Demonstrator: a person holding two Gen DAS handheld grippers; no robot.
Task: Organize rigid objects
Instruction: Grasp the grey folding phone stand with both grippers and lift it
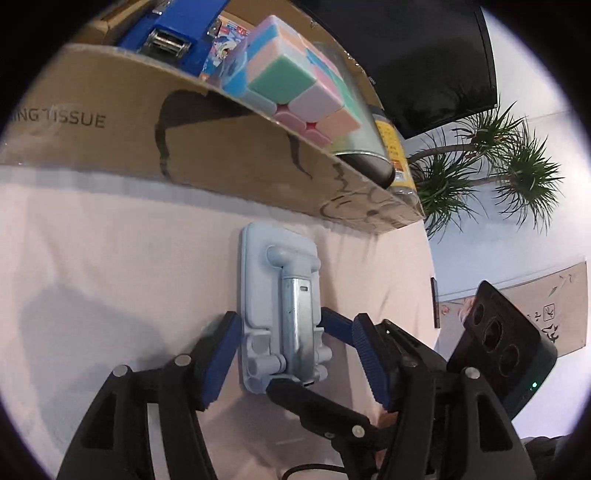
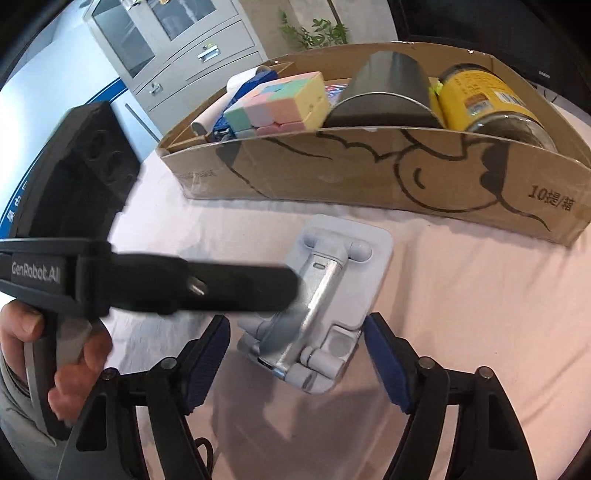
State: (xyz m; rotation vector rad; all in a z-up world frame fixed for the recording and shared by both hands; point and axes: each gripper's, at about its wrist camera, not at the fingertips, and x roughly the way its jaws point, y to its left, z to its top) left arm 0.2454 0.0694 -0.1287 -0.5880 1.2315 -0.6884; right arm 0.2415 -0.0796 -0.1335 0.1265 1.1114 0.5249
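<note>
Flat on a pale, softly creased cloth [image 1: 110,258]: a light blue plastic phone stand [image 1: 280,295], a rounded rectangular plate with a brushed metal arm folded down its middle and stubby plastic hinge barrels at both ends. Just in front of a long, low cardboard box [image 1: 110,147], not touching it.

Left tongs [image 1: 295,360] open around the near end of the stand. Black linkage arms, ribbed blue rubber pads. Left-hand pad right against the plate's edge, the opposite pad clearly apart from it, with one blue-tipped finger of the other tongs wedged in the gap.

Right tongs [image 2: 297,362] also open, straddling the same near end of the stand [image 2: 332,280] from another angle. Narrow slivers of cloth visible at both pads; no firm squeeze to be seen. Across the upper left of that view, a blurred black finger of the left tongs, reaching onto the metal arm, and a hand [image 2: 74,354] wrapped round a grey handle.

Inside the box [image 2: 332,177], brown corrugated walls printed with thick black curling lines:
- a pastel puzzle cube [image 2: 280,99] of smooth matte squares
- a dark, curved half-cylinder shape [image 2: 388,96]
- a glass jar [image 2: 476,99] with a yellow label, lying on its side
- a glossy blue stapler [image 1: 173,33] with a metal jaw
</note>
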